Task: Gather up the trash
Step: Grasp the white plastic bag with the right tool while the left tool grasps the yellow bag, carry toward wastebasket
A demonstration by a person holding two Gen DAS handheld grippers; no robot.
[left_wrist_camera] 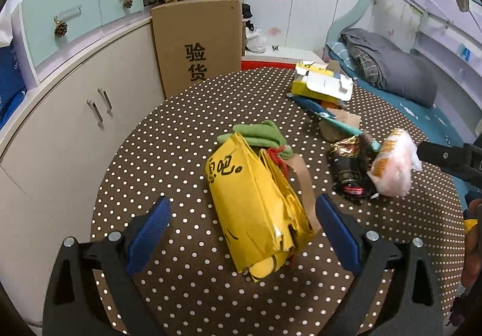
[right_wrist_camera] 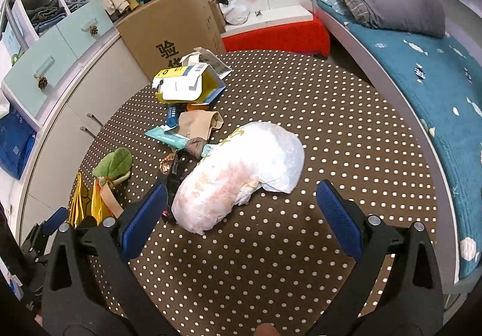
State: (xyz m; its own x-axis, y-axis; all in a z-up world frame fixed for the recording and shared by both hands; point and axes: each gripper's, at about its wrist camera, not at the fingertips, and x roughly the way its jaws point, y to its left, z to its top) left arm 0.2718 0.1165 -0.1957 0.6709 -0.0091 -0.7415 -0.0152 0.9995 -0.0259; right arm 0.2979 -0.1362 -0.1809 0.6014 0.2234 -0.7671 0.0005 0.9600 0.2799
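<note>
A yellow paper bag with black writing and a green plush leaf at its top lies on the brown dotted table. My left gripper is open, its blue pads on either side of the bag's near end without touching it. A crumpled white plastic bag lies mid-table, and my right gripper stands open just in front of it. A black snack wrapper, a teal wrapper, a beige scrap and a torn yellow carton lie beyond.
A tall cardboard box stands at the table's far left edge against a beige cabinet. A bed with a teal sheet and grey bedding runs along the right. A red block sits behind the table.
</note>
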